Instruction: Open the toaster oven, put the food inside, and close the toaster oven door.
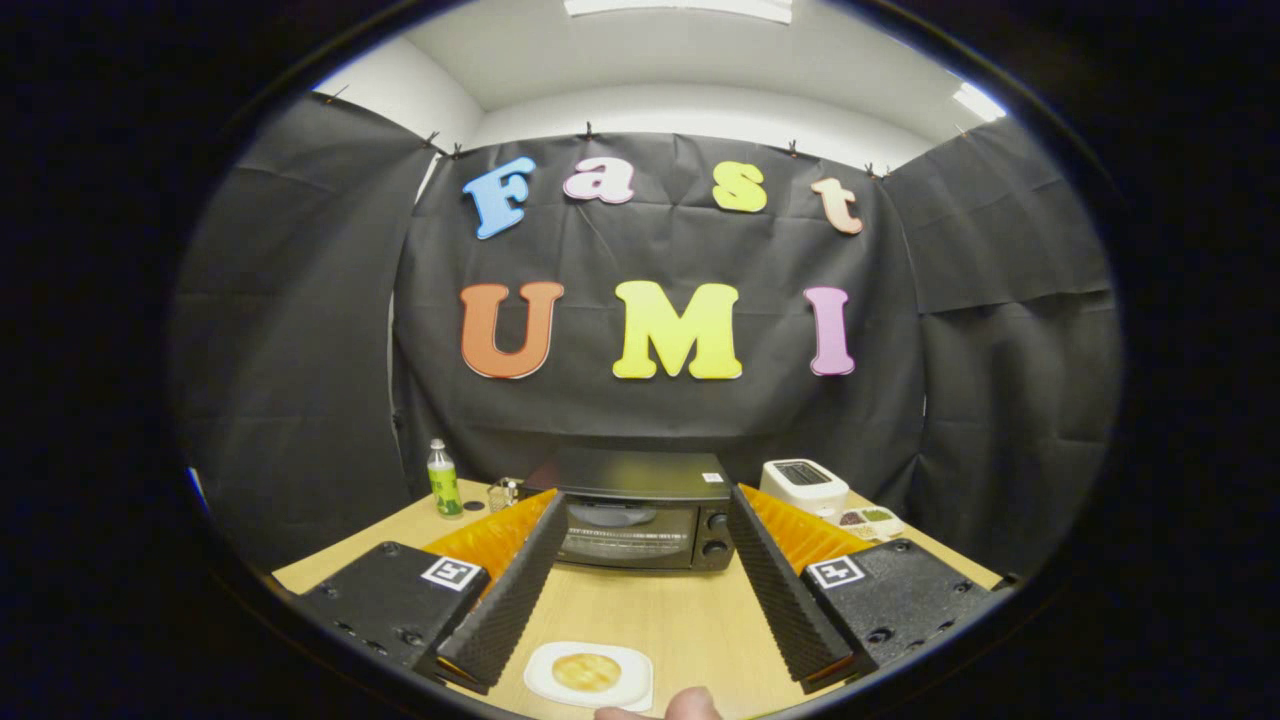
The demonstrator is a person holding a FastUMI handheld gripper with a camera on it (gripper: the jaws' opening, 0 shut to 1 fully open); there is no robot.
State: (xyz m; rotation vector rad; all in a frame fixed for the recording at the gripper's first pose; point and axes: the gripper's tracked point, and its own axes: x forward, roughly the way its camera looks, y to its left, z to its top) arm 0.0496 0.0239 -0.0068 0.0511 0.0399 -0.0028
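Gripper point(640, 560) first: we hold it above the near end of the table with its two ridged fingers point(510, 590) spread wide, nothing between the pads but bare tabletop. Largest of what we face is the wooden table point(660, 610), running away from us to the black cloth wall. On it, straight ahead and beyond the fingertips, sits the black toaster oven point(640, 515), door shut, its glass front turned squarely toward us and its two knobs down the right side of that front. Its long axis runs across our line of approach, so we judge that the door handle along the top edge of the glass lies crosswise to the fingers, and the first move is simply forward along the gap they already frame. To the right of the oven stands a white toaster point(805, 485), with a small dish of something dark and green point(868, 520) just in front of it. To the left stands a green-labelled bottle point(443, 480). Closest to us, below the fingers and slightly left of centre, lies a white plate point(590, 675) carrying the round golden food point(586, 672), untouched. A fingertip point(690, 705) shows just beside that plate.
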